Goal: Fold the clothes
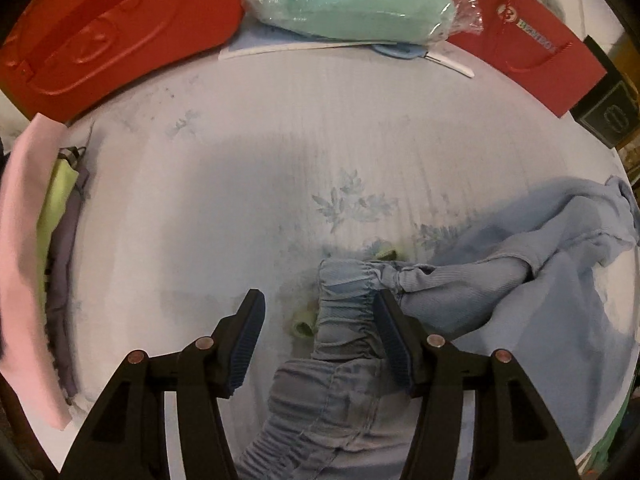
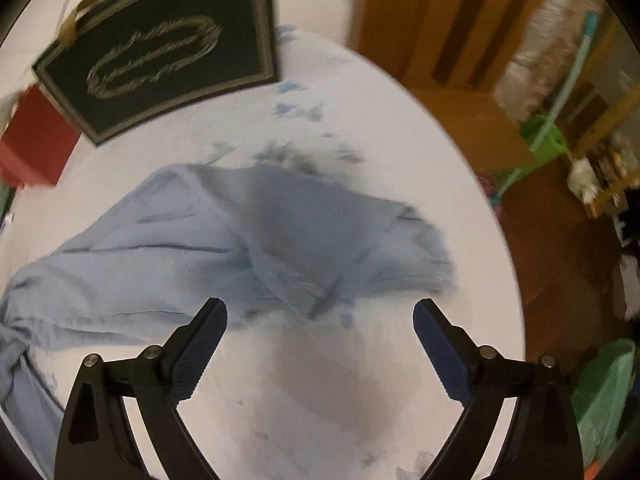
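The left claw [image 1: 318,326] points down at a bed [image 1: 240,184] with a pale floral sheet. Its jaws stand partly apart with the gathered waistband of the light blue trousers [image 1: 348,320] between them; the right pad touches the cloth, the left pad is clear of it, so whether it has a true grip I cannot tell. The trousers trail from there toward the right edge of the bed, their legs crumpled and twisted.

The right claw [image 2: 320,316] gapes wide over bare sheet, holding nothing, just short of the rumpled trouser leg [image 2: 248,232].

At the far side lie a red case [image 1: 112,28], a mint bundle in plastic [image 1: 348,4] and a red bag [image 1: 532,40]. A pile of folded clothes [image 1: 36,260] lies at the left edge. A black bag [image 2: 160,52] lies beyond the trouser leg.
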{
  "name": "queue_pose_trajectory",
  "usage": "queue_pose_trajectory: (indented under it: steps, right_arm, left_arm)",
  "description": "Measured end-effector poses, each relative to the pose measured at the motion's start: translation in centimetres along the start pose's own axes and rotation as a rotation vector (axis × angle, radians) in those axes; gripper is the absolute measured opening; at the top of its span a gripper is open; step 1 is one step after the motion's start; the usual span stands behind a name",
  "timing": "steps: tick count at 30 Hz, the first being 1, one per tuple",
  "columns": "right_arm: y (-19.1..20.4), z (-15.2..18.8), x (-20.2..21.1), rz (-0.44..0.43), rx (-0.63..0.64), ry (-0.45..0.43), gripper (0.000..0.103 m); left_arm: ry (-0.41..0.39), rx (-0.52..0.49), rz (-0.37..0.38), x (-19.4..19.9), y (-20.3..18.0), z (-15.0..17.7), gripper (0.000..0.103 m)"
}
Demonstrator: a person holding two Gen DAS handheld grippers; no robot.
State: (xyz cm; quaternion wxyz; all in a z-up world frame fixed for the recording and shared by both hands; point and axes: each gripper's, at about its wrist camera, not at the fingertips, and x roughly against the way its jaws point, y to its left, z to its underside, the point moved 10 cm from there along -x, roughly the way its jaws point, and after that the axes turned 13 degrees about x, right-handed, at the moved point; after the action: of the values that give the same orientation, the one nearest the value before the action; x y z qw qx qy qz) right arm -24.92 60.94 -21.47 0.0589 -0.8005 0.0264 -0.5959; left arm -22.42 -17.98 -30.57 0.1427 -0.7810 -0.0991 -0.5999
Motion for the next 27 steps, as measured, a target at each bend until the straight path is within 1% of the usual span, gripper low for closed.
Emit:
queue_pose_trajectory:
  steps: [2,3,4,5,6,7,8,9,11,12,14,15,16,17,18,19,20,21,24,25,26,27]
  right_arm:
    - [0.3,0.1,-1.4,0.015,0.02,0.034,0.094]
    - [0.2,0.1,-2.0,0.019,0.015,0.045,0.094]
    - [0.3,0.2,-2.5,0.013,0.003,0.05,0.094]
    - [0.6,0.3,-2.9,0.0,-0.001,0.053,0.079]
    - [0.8,0.4,-3.2,-0.009,-0.003,0.057,0.035]
    - [0.8,0.5,-3.4,0.015,0.008,0.066,0.014]
    - [0.8,0.5,-3.5,0.037,0.018,0.075,0.013]
    - [0.8,0.5,-3.5,0.043,0.017,0.075,0.013]
    - [0.4,0.3,-3.0,0.054,-0.004,0.051,0.013]
    - [0.1,0.1,-2.5,0.059,-0.017,0.029,0.013]
    - [-0.3,-0.3,-1.1,0.041,-0.041,-0.015,0.013]
    - [-0.4,-0.4,-0.7,0.04,-0.042,-0.024,0.013]
    - [-0.4,-0.4,-0.2,0.031,-0.04,-0.036,0.013]
    - [-0.3,-0.4,0.1,0.018,-0.04,-0.047,0.016]
    - [-0.2,-0.4,0.2,0.011,-0.045,-0.053,0.026]
    - [-0.2,-0.4,0.3,0.003,-0.05,-0.059,0.037]
    - [-0.1,-0.4,0.4,-0.004,-0.055,-0.065,0.06]
    - [0.0,-0.4,0.5,-0.01,-0.059,-0.07,0.067]
    - [0.7,-0.5,0.0,-0.008,-0.037,-0.058,0.067]
    - [0.8,-0.4,-0.1,-0.013,-0.035,-0.055,0.067]
    - [0.8,-0.4,-0.2,-0.017,-0.033,-0.052,0.07]
    - [0.7,-0.3,-0.3,-0.015,-0.03,-0.048,0.078]
  left_arm:
    - [-0.016,0.0,-0.002,-0.1,-0.2,-0.3,0.058]
    - [-0.025,-0.005,-0.005,-0.1,-0.4,-0.4,0.054]
    - [-0.039,-0.015,-0.004,0.1,-0.7,-0.5,0.046]
    - [-0.054,-0.028,0.0,0.5,-1.0,-0.6,0.021]
    - [-0.07,-0.041,0.004,0.8,-1.4,-0.7,0.002]
    - [-0.104,-0.059,-0.026,1.3,-1.5,-1.1,0.002]
    - [-0.129,-0.066,-0.039,1.7,-1.7,-1.5,0.001]
    - [-0.148,-0.068,-0.04,2.1,-1.9,-1.8,0.0]
    - [-0.149,-0.056,-0.028,2.8,-1.9,-2.1,0.0]
    - [-0.146,-0.049,-0.022,3.1,-1.9,-2.3,0.0]
    - [-0.141,-0.04,-0.025,3.7,-1.6,-2.3,0.001]
    - [-0.128,-0.031,-0.012,3.9,-1.4,-2.1,0.009]
    - [-0.111,-0.02,0.007,4.0,-1.2,-1.8,0.019]
    - [-0.096,-0.016,0.019,3.9,-1.0,-1.5,0.05]
    - [-0.082,-0.019,0.023,3.6,-1.2,-1.3,0.06]
    - [-0.069,-0.026,0.025,3.4,-1.5,-1.1,0.06]
    - [-0.056,-0.032,0.027,3.1,-1.7,-0.9,0.06]
    - [-0.037,-0.032,0.035,2.6,-2.0,-0.6,0.06]
    - [0.029,-0.022,0.07,1.0,-2.7,0.3,0.06]
    - [0.045,-0.029,0.067,0.5,-2.9,0.6,0.06]
    - [0.058,-0.041,0.055,0.0,-3.2,0.8,0.058]
    - [0.072,-0.053,0.043,-0.5,-3.4,1.1,0.053]
